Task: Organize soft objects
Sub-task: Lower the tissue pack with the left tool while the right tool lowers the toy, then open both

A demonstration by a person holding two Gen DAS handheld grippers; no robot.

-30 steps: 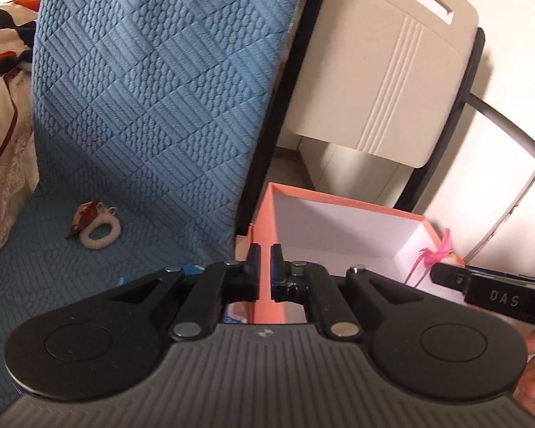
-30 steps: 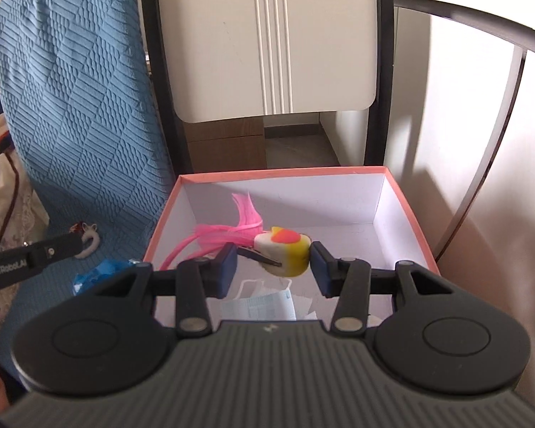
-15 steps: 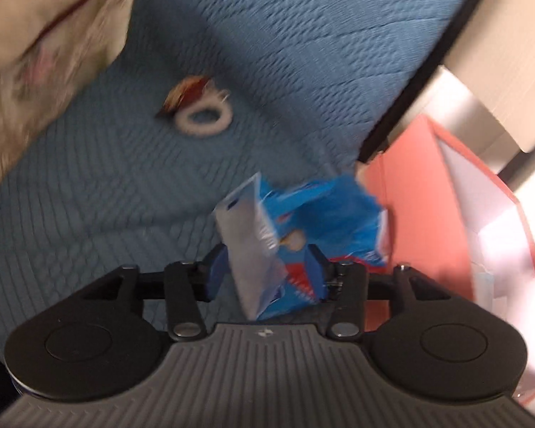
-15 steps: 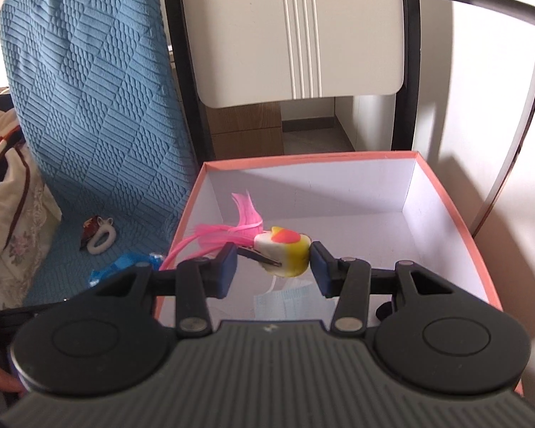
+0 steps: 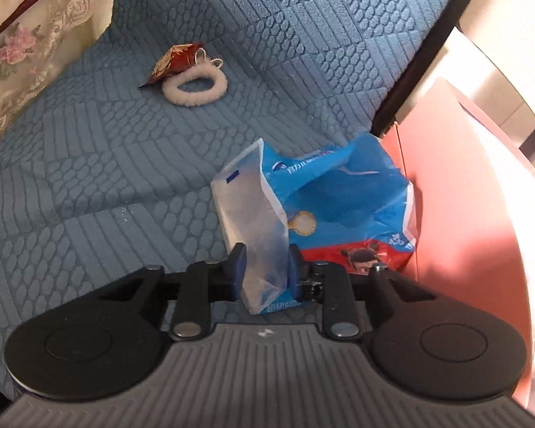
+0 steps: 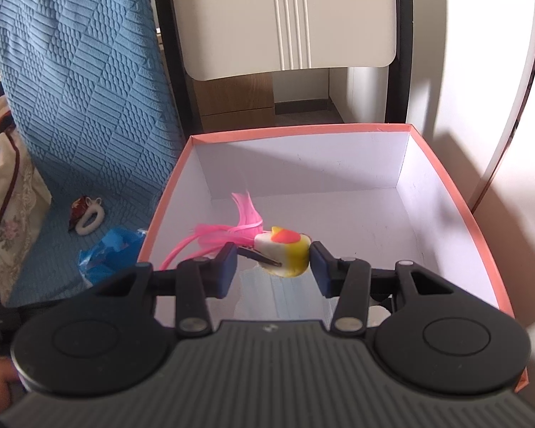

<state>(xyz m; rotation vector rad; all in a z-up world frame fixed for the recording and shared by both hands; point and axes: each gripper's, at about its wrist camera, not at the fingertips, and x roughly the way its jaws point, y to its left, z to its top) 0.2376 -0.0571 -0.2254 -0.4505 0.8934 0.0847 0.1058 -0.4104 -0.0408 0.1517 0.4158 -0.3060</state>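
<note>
My left gripper pinches the blue plastic bag at the sofa's edge beside the pink box – I'd lift it gently over the rim – while my right gripper grips the feathered clip above the box.
</note>
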